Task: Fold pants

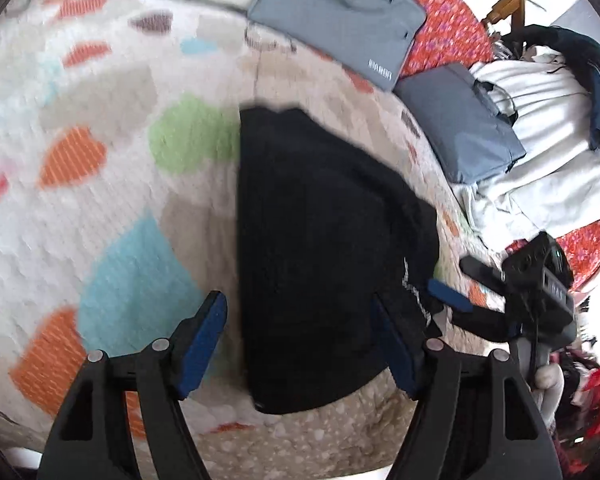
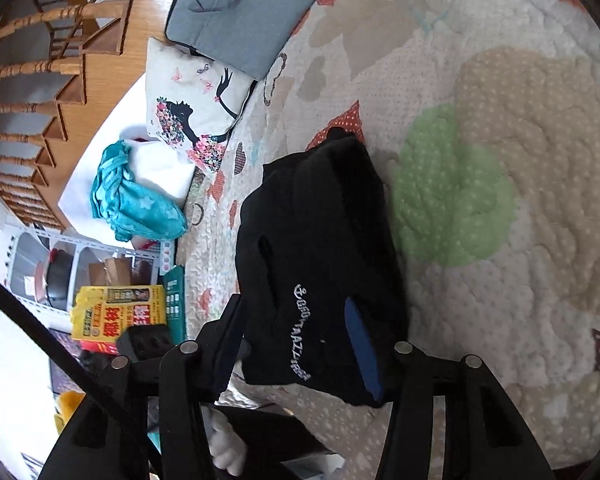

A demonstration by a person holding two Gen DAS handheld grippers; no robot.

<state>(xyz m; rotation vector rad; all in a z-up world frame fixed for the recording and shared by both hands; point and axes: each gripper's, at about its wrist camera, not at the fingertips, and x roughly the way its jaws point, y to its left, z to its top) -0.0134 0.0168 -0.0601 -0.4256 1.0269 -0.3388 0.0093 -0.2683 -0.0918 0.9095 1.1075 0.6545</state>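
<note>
The black pants [image 1: 320, 248] lay folded into a compact bundle on the patterned quilt [image 1: 112, 216], beside its green patch [image 2: 452, 188]. The left gripper [image 1: 300, 344] hovered over the bundle's near edge, fingers [image 1: 202, 344] spread and pinching nothing. The right gripper [image 2: 300, 344] sat at the bundle's lettered end, its fingers [image 2: 362, 350] parted on either side of the cloth, not squeezing it. Grey bags [image 1: 340, 12] lay at the quilt's far edge.
</note>
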